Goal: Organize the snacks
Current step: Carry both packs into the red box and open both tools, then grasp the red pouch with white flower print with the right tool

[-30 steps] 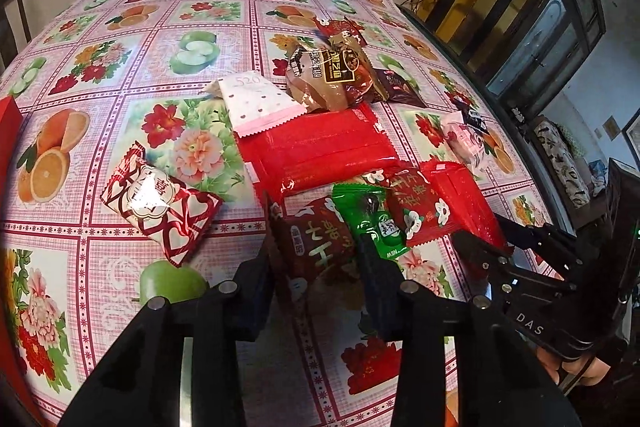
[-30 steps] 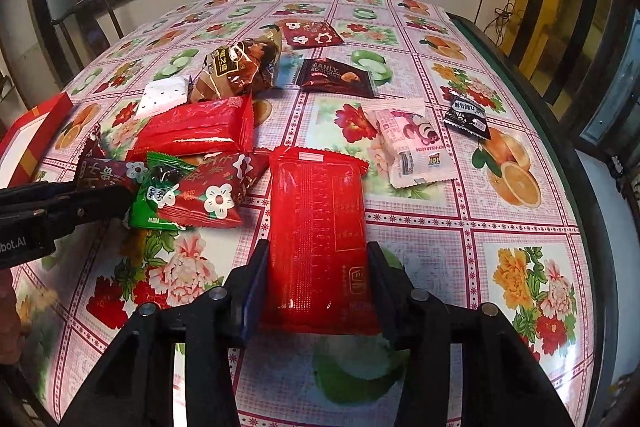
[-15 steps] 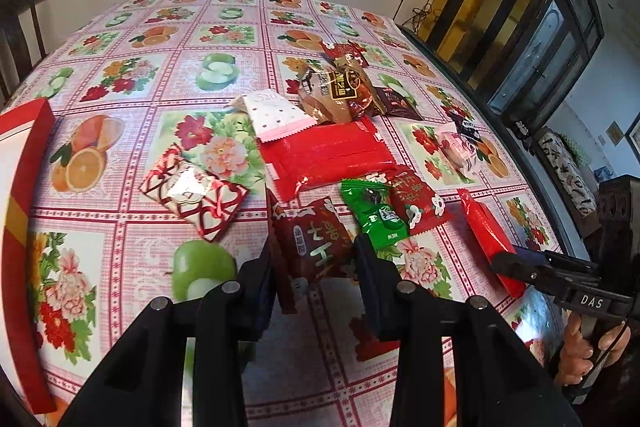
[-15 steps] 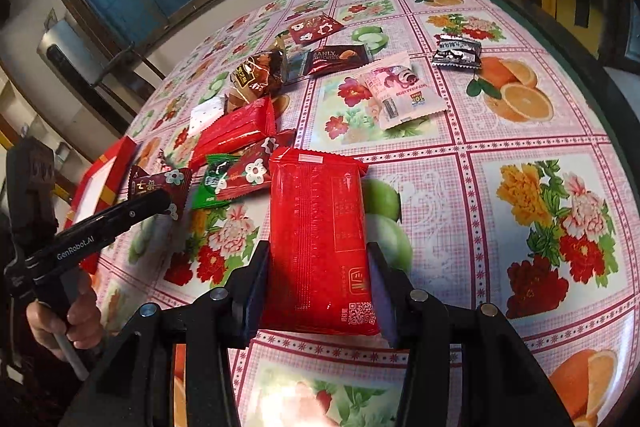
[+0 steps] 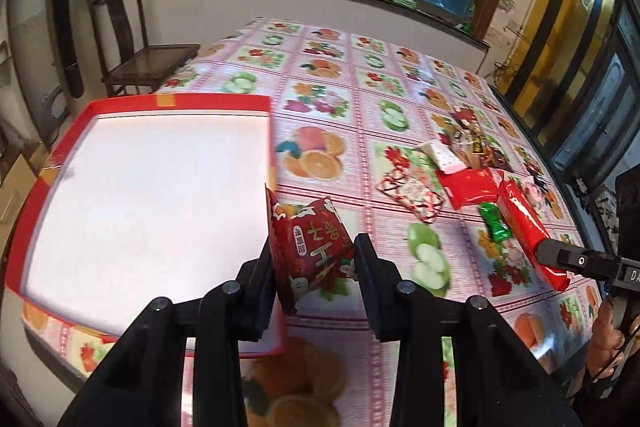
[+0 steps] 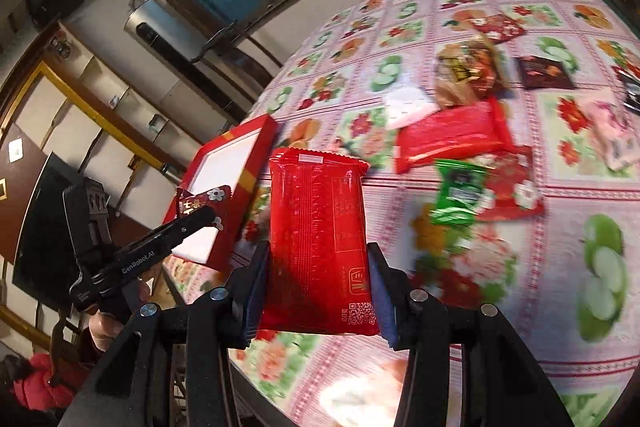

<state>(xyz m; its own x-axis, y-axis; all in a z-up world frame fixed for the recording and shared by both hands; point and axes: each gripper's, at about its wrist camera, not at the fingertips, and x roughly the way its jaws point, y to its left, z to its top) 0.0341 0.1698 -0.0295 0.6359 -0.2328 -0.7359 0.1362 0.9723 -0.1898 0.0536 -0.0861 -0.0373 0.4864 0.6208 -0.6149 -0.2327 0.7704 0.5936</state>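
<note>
My left gripper (image 5: 314, 263) is shut on a dark red snack packet (image 5: 310, 247) and holds it in the air at the right edge of a red box with a white floor (image 5: 148, 195). My right gripper (image 6: 318, 267) is shut on a long bright red snack pack (image 6: 318, 239), held above the table. In the right wrist view the left gripper (image 6: 200, 217) and its packet (image 6: 204, 203) hang over the box (image 6: 236, 155). The right gripper's pack also shows in the left wrist view (image 5: 528, 231).
More snacks lie on the flowered tablecloth (image 5: 332, 99): a red pack (image 6: 452, 137), a green packet (image 6: 456, 195), a red floral packet (image 6: 512, 191), a brown bag (image 6: 468, 71), a dark packet (image 6: 544, 73), a white packet (image 6: 406, 105). A wooden chair (image 5: 132, 55) stands beyond the table's left corner.
Both grippers have lifted their packs off the table and swung left. The left gripper now holds its packet at the red box's edge, and the whole box has come into view.
</note>
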